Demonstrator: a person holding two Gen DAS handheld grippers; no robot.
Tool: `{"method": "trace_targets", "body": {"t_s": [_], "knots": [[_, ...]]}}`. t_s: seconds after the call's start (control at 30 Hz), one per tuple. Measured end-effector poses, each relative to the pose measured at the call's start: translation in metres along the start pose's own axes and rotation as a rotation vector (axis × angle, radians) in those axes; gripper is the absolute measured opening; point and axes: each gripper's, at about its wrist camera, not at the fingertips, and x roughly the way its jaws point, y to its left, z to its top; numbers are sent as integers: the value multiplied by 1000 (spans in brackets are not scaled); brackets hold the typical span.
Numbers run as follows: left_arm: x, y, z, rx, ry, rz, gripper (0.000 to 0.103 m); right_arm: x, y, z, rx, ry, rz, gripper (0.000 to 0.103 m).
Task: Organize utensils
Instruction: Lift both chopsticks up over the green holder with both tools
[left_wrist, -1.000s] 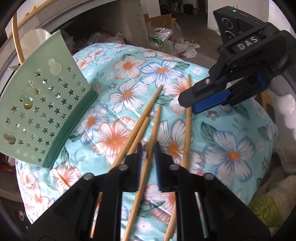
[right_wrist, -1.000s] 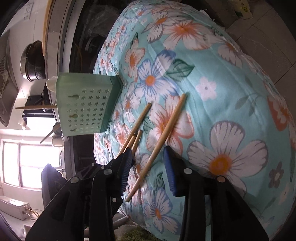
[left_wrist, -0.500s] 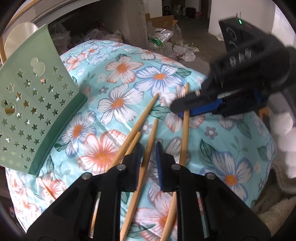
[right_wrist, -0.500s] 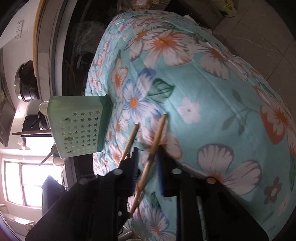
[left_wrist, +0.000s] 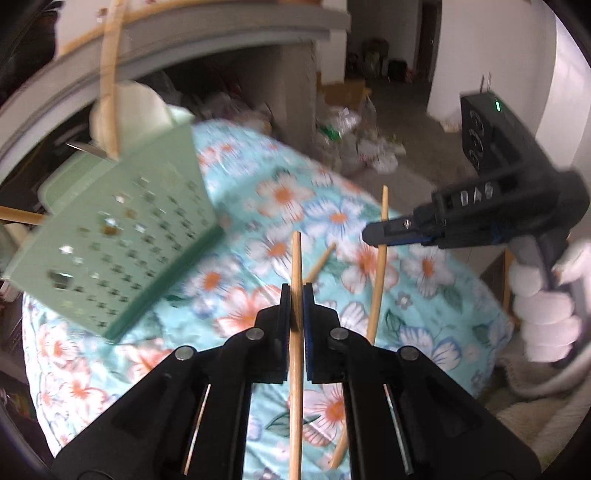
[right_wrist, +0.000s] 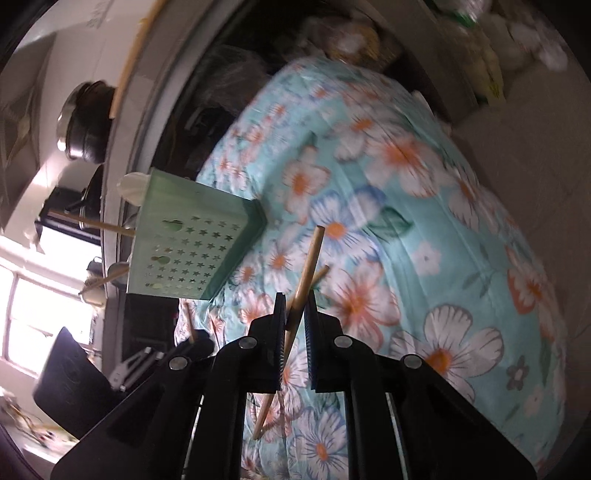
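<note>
Daylight, dim overall; window (right_wrist: 33, 306) at left of right wrist view blown out. Motion blur throughout. Fisheye bending, dark corners.

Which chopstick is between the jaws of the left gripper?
The upright chopstick in the middle of the left wrist view; the left gripper grips it, while the short one lies on the floral cloth.

My floral cloth-covered surface (left_wrist: 436, 306) carries a green perforated utensil holder (left_wrist: 122, 236), tilted, and one loose chopstick (left_wrist: 320, 260) beside it.
</note>
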Motion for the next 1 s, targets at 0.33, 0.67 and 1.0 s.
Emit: {"method": "trace_targets", "body": {"t_s": [0.33, 0.67, 1.0], "knots": [[-97, 40, 31, -103, -249, 66, 5, -24, 45, 0, -208, -101, -58, 10], [-182, 76, 54, -202, -465, 61, 5, -46, 65, -7, -297, -159, -56, 9], [-230, 91, 87, -219, -627, 89, 5, -65, 78, -8, -355, -211, -12, 7]]}}
